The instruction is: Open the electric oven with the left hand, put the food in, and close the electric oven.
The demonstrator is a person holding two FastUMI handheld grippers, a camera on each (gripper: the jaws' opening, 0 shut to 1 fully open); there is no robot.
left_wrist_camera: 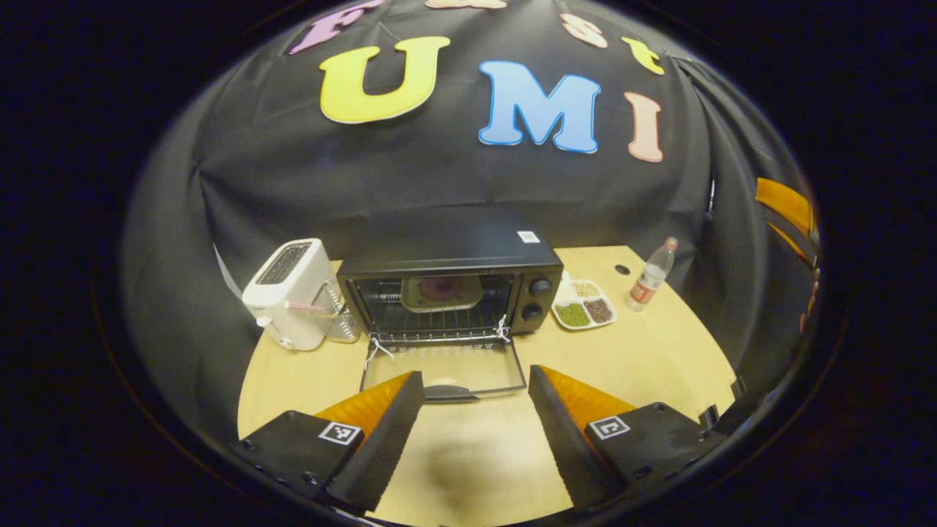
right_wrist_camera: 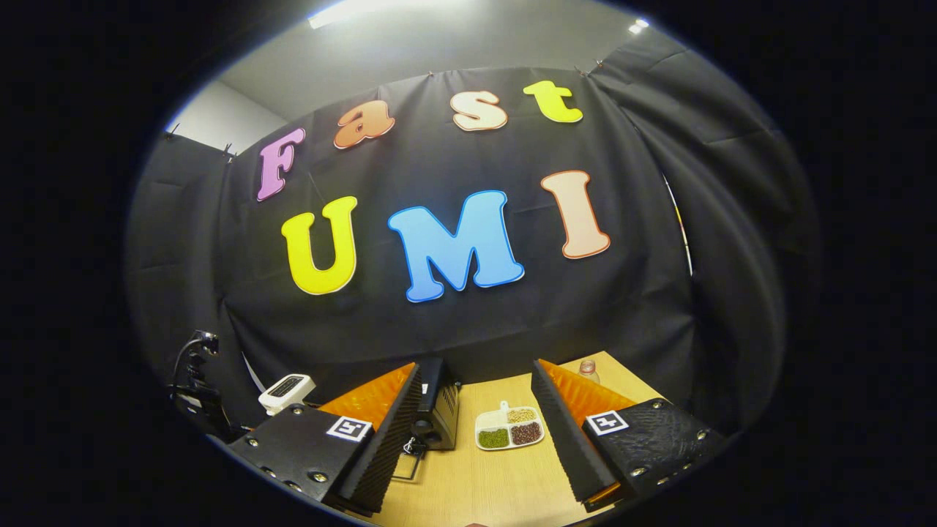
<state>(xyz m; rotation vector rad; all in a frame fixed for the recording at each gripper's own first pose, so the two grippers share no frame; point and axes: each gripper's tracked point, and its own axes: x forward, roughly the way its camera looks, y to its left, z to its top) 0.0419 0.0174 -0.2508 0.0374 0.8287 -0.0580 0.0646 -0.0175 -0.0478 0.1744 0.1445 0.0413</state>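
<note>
left gripper view: the black electric oven point(left_wrist_camera: 450, 274) sits at the back of the wooden table point(left_wrist_camera: 659, 359) w/ its glass door point(left_wrist_camera: 443, 369) dropped flat toward the camera, handle point(left_wrist_camera: 450, 394) at the near edge. inside, on the wire rack, a plate of food point(left_wrist_camera: 441, 291) w/ a purple-ish item on it; can't tell exactly what the food is. the left gripper point(left_wrist_camera: 476, 432) hangs above the table just in front of the door, fingers spread wide apart, nothing between them, not touching the handle. a white toaster point(left_wrist_camera: 289, 293) stands just left of the oven; a white divided tray point(left_wrist_camera: 583, 305) w/ green, brown & pale grains lies just right of it, and a clear plastic bottle point(left_wrist_camera: 651, 274) w/ a red label stands beyond the tray. right gripper view: the right gripper point(right_wrist_camera: 476, 439) is held higher, fingers also wide apart & holding nothing; between them show the oven's right side point(right_wrist_camera: 439, 410) & the divided tray point(right_wrist_camera: 510, 428) on the table point(right_wrist_camera: 476, 483), the bottle's cap point(right_wrist_camera: 587, 366) peeking behind the right finger, toaster top point(right_wrist_camera: 287, 391) at far left.
</note>
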